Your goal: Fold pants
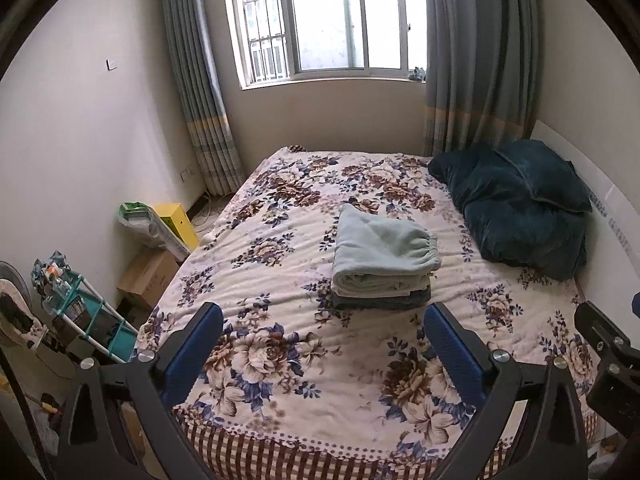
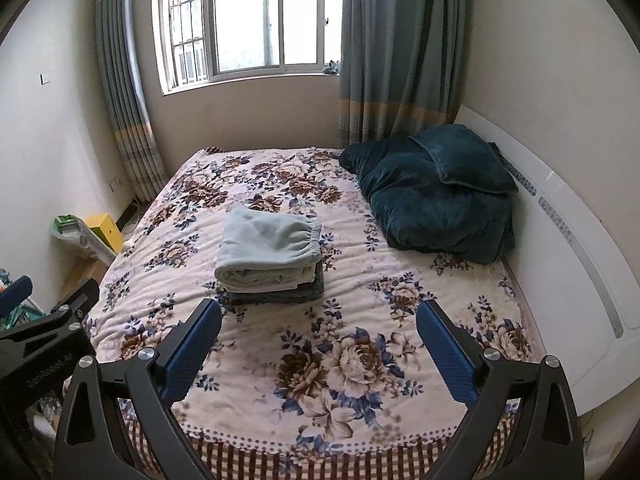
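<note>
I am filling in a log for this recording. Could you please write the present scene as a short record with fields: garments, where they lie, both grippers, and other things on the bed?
garments: light green pants, folded, on top of a folded grey-blue garment
place: middle of the bed with the floral cover
left gripper: open, holds nothing, away from the stack
right gripper: open, holds nothing, away from the stack
other: dark teal blanket at the headboard side

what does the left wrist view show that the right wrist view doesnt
Only the left wrist view shows the teal shelf rack, the cardboard box and the right gripper at its edge. Only the right wrist view shows the long white headboard and the left gripper. Both share the floral bed, the folded pants, the dark blue quilt and the window.
</note>
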`<control>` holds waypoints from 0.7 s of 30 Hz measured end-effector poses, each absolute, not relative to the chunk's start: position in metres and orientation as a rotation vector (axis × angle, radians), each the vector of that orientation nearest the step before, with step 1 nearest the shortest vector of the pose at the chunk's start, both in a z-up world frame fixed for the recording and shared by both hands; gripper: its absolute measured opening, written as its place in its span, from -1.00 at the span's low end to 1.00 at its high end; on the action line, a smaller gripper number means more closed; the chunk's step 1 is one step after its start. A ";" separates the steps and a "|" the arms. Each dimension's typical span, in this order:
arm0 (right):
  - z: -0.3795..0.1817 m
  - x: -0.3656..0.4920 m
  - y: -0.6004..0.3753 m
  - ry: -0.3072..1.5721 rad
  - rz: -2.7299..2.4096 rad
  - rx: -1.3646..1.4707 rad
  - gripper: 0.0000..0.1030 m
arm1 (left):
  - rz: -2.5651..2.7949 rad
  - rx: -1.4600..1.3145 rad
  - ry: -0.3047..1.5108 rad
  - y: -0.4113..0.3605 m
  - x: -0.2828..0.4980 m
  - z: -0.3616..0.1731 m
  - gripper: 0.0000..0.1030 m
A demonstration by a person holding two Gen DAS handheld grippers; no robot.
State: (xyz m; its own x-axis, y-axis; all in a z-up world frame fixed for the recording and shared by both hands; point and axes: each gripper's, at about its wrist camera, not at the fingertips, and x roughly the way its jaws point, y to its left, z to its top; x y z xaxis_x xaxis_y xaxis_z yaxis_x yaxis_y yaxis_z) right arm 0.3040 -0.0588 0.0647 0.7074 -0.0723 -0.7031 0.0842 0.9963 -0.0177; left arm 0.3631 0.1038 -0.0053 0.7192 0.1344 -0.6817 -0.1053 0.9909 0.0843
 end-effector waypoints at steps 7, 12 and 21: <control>0.062 0.302 -0.058 0.783 -0.092 0.008 0.94 | 0.132 0.027 0.756 0.105 0.361 -0.004 1.00; 0.063 0.301 -0.058 0.779 -0.089 0.013 0.94 | 0.128 0.024 0.743 0.105 0.358 0.000 1.00; 0.063 0.302 -0.058 0.771 -0.077 0.009 0.94 | 0.098 0.045 0.722 0.103 0.355 0.003 1.00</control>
